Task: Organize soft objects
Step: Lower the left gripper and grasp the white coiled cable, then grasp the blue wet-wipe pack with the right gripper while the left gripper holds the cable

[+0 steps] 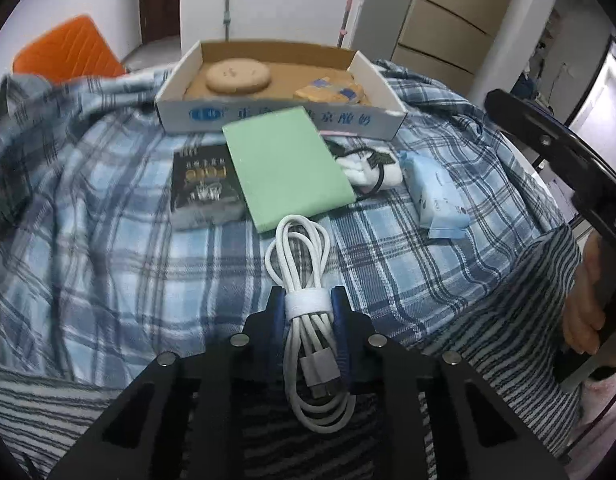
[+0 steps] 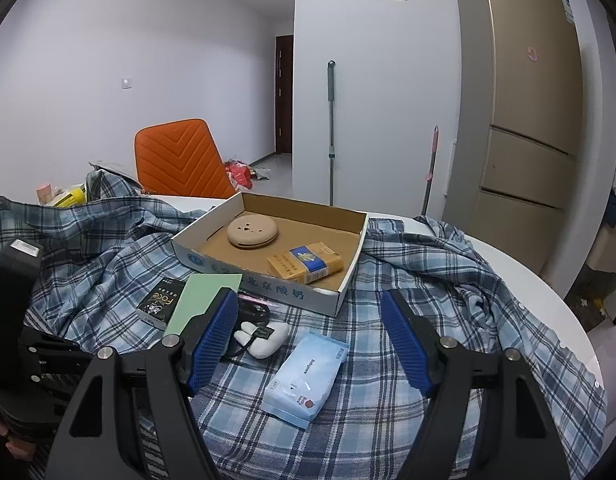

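Note:
My left gripper (image 1: 308, 300) is shut on a coiled white cable (image 1: 304, 264) and holds it above the plaid cloth (image 1: 108, 208). Ahead lie a green pad (image 1: 284, 164), a black box (image 1: 204, 184), rolled white socks (image 1: 372, 168) and a blue tissue pack (image 1: 436, 196). My right gripper (image 2: 308, 320) is open and empty, hovering over the tissue pack (image 2: 308, 376) and the socks (image 2: 264, 340). The cardboard tray (image 2: 260, 276) behind holds a beige round disc (image 2: 252, 232) and a yellow and blue packet (image 2: 304, 266).
An orange chair (image 2: 180, 164) stands behind the table. A mop handle (image 2: 331, 132) and a pink-handled tool (image 2: 430, 172) lean on the wall. A tan fridge (image 2: 524, 120) stands at the right. The white table edge (image 2: 548, 288) shows at the right.

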The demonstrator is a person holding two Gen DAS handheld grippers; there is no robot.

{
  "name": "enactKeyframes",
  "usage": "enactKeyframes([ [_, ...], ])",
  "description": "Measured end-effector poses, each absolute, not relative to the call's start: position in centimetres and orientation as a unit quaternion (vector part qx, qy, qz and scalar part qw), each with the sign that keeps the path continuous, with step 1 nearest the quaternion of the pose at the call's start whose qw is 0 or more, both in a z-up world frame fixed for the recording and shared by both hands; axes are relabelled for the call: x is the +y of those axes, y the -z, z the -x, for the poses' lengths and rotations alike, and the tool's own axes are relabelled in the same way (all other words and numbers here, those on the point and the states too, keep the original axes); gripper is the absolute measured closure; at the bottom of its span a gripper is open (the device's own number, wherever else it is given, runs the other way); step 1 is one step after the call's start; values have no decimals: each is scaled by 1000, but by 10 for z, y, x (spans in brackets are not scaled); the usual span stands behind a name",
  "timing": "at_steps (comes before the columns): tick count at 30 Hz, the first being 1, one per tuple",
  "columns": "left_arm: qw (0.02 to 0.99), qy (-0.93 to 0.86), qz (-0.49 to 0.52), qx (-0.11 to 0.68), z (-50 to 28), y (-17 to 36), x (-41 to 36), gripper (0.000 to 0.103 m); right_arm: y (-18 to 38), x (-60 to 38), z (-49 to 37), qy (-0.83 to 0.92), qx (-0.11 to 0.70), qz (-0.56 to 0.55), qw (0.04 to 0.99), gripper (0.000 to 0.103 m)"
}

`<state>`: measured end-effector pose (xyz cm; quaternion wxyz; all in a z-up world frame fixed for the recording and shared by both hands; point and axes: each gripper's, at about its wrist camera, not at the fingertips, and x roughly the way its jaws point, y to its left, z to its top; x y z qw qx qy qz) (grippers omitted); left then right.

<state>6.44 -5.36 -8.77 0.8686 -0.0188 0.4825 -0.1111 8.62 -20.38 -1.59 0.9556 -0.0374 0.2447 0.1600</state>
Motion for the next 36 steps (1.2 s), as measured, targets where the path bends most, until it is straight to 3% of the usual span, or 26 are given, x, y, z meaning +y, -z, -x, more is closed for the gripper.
enactKeyframes([
  [8,903,110,10,415,-56,59,-46,79,17,-205,-86,-157,244,35,956,30],
  [21,969,114,-13,220,-55,-1,-36,79,15,-210,-88,-148,243,24,958,30],
  [28,983,105,-37,149,-55,-4,-40,79,27,-210,-102,-159,290,12,944,30],
  [36,983,106,-16,149,-63,15,-29,79,46,-219,-119,-161,367,-19,916,30],
])
